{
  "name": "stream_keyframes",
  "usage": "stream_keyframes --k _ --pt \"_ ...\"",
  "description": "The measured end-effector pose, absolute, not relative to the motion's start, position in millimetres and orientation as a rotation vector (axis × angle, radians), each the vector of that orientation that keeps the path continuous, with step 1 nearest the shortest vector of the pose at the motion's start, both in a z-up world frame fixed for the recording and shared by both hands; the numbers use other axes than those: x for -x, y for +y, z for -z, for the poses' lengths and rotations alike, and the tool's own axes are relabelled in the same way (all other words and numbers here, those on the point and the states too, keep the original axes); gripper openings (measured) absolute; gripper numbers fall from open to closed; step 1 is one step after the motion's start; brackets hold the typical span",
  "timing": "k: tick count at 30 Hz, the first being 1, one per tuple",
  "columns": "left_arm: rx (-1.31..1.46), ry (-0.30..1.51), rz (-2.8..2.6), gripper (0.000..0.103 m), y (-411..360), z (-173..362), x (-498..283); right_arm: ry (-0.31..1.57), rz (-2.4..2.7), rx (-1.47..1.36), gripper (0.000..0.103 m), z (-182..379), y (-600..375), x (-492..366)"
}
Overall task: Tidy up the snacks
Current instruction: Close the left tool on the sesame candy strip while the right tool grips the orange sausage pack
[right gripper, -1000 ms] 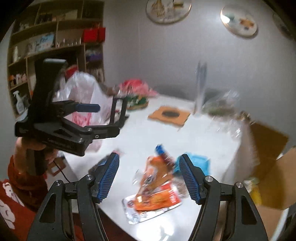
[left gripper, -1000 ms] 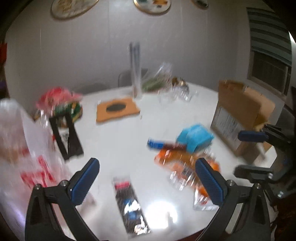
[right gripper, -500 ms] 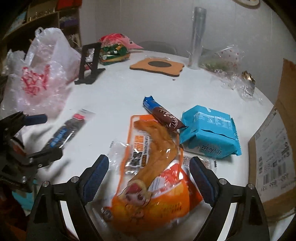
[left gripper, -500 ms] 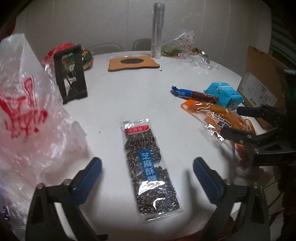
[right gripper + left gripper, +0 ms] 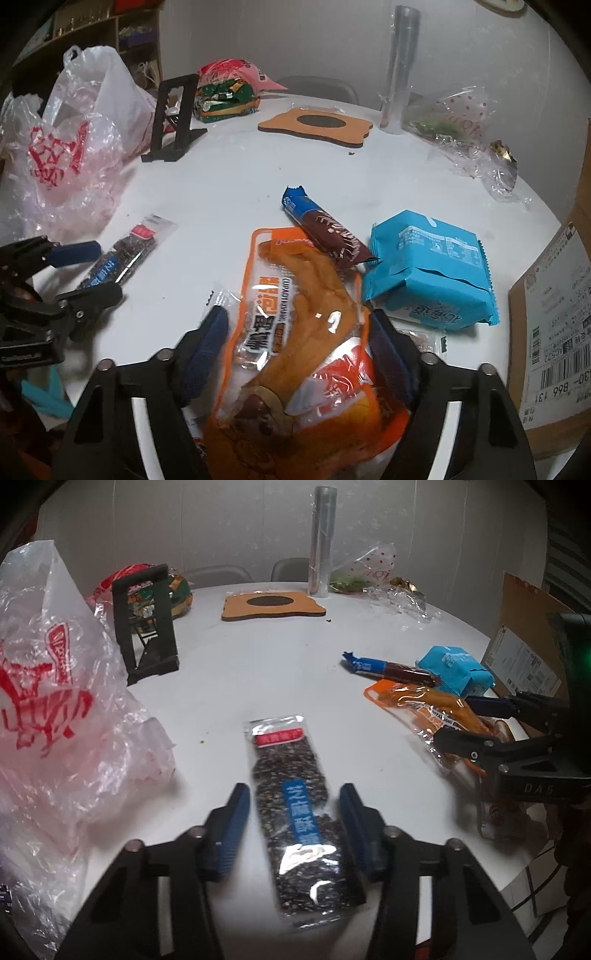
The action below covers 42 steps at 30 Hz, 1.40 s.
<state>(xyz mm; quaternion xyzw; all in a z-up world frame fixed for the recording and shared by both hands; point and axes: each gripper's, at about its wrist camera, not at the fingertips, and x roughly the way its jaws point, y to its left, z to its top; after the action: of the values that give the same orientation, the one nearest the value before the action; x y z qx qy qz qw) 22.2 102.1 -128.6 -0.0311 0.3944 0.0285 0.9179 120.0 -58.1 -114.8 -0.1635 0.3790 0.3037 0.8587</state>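
Snacks lie loose on the white table (image 5: 229, 686): left gripper (image 5: 293, 821) straddles the sesame crisp packet (image 5: 299, 812), right gripper (image 5: 297, 349) straddles the orange chicken pouch (image 5: 295, 332), neither visibly clamped; cardboard box (image 5: 554, 325) contents hidden.

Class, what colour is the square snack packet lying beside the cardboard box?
Bright blue packet, clearest in the right wrist view.

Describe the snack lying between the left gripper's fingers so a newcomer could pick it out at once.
On the round white table, look near the front edge, right of the crumpled plastic bag with red print. There a long clear packet of dark sesame brittle lies alone between the left gripper. Its blue label and red header strip distinguish it from the orange and blue packs farther right.
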Motion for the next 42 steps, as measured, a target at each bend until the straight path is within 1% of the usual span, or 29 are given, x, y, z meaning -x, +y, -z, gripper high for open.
stream_keyframes --k 6,15,29,37,42 --pt "0.086 0.808 -0.035 0.042 102.4 128.0 -23.5 0.801 -0.650 0.325 0.068 113.7 -60.0 -118.0" --pt "0.085 0.782 -0.026 0.041 101.4 118.6 -24.6 0.804 -0.689 0.299 0.064 101.0 -66.5 -108.0" --pt "0.065 0.764 0.019 0.041 91.9 107.4 -30.2 0.824 -0.723 0.263 0.062 94.6 -81.5 -97.9" --pt "0.038 0.737 0.042 0.041 82.2 96.0 -32.4 0.809 -0.740 0.241 0.061 82.4 -94.1 -86.6" --pt "0.020 0.709 0.054 0.041 77.1 83.2 -33.8 0.768 -0.739 0.234 0.061 68.1 -101.6 -78.0"
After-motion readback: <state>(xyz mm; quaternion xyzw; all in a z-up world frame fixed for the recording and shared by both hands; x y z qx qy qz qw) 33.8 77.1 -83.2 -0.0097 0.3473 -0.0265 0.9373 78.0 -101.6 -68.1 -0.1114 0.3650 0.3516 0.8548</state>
